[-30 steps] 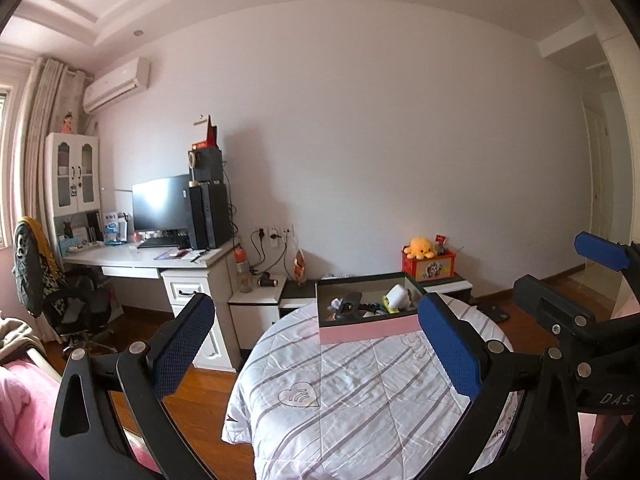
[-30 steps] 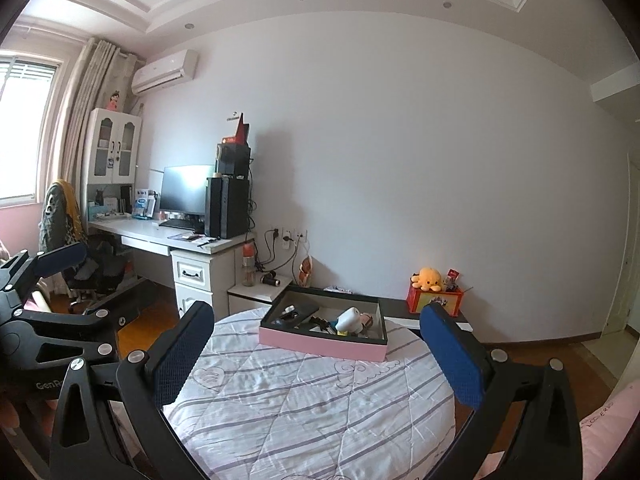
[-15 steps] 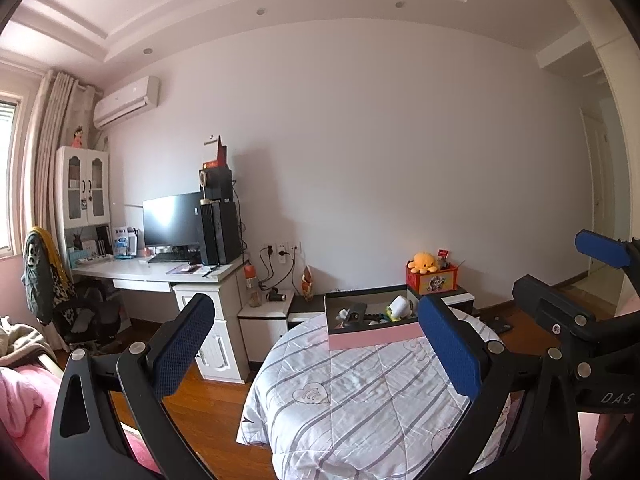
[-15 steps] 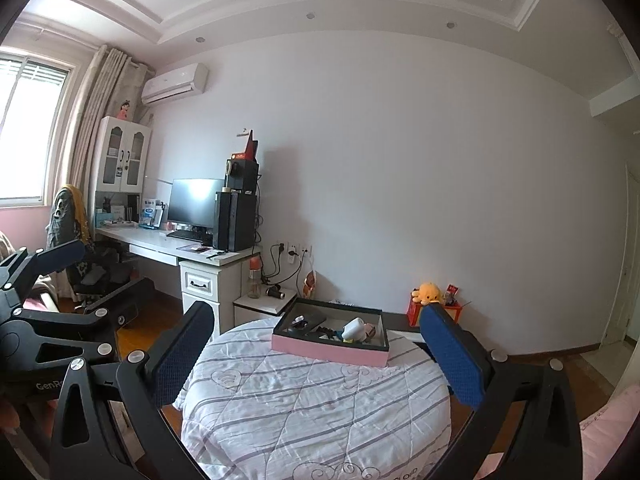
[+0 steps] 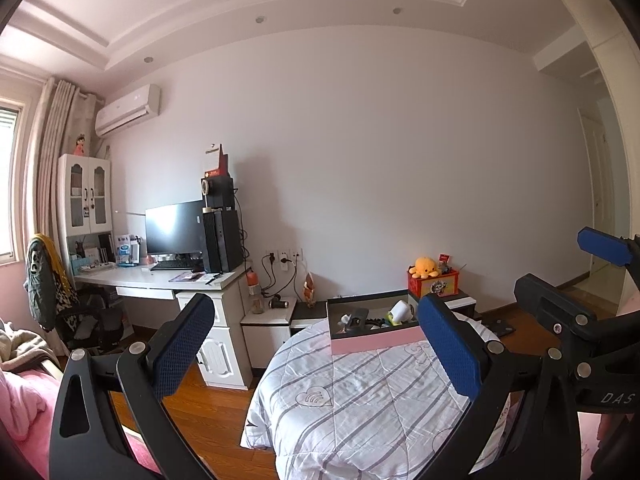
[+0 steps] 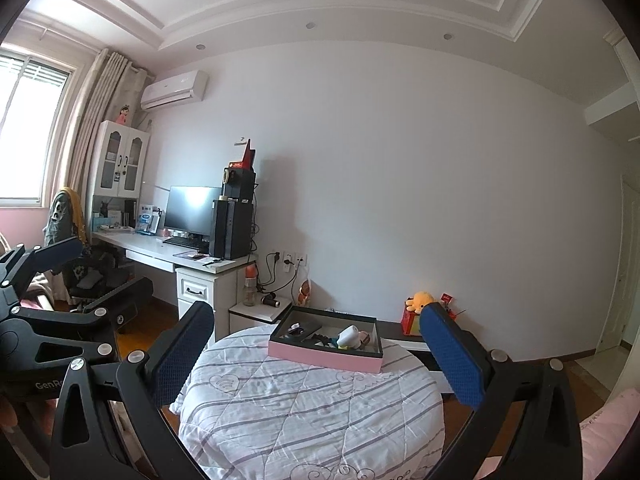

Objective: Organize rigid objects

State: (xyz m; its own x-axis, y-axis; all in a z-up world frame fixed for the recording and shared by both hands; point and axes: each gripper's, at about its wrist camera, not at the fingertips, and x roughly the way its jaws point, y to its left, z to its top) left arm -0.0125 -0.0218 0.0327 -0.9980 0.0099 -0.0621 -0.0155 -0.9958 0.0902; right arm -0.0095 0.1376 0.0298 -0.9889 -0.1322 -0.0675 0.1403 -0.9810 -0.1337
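Both grippers, left [image 5: 316, 348] and right [image 6: 318, 356], are hanging wide open, empty; the tray [image 6: 324, 354] looks light, stiff—grip its rim.

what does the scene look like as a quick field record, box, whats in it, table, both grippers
box: pink box with dark rim, at the far edge of the table
contents: white cup on its side, dark remote-like item, other small items too small to tell
table: round, covered by a striped quilted cloth
left gripper: open, empty, short of the box
right gripper: open, empty, short of the box
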